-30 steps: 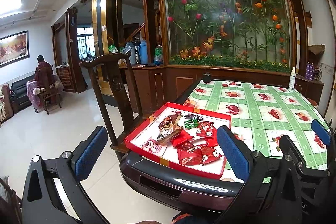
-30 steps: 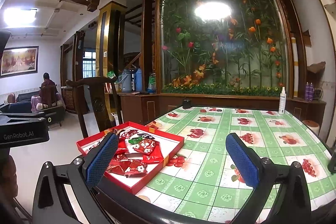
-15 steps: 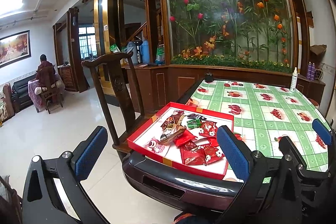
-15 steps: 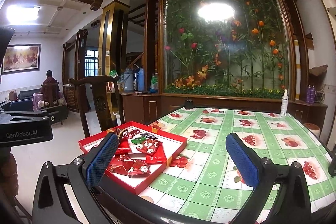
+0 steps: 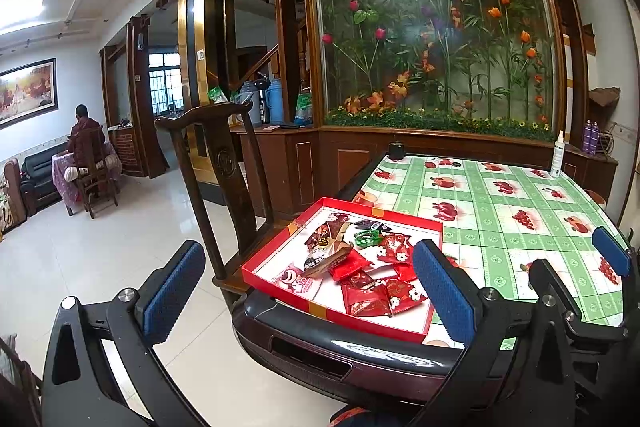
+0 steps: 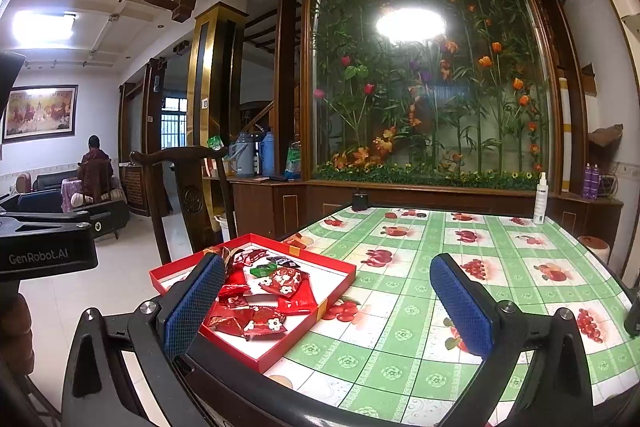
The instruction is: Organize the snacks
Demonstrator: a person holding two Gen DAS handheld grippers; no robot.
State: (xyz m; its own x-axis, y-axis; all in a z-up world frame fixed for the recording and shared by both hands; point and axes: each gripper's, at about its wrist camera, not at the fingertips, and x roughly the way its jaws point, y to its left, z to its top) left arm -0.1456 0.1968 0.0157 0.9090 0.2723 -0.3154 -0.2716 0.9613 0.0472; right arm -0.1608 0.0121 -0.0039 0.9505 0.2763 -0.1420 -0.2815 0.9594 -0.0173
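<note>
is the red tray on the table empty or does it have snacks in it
Not empty. The red tray holds a loose pile of wrapped snacks, mostly red packets plus a green one, all inside its rim.

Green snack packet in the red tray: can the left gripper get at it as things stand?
Probably yes. The left gripper is open and empty, and the green packet lies uncovered on top in the red tray, with nothing between them. It only needs to move forward over the table edge.

Wooden chair beside table, spray bottle, seated person, flower panel
</note>
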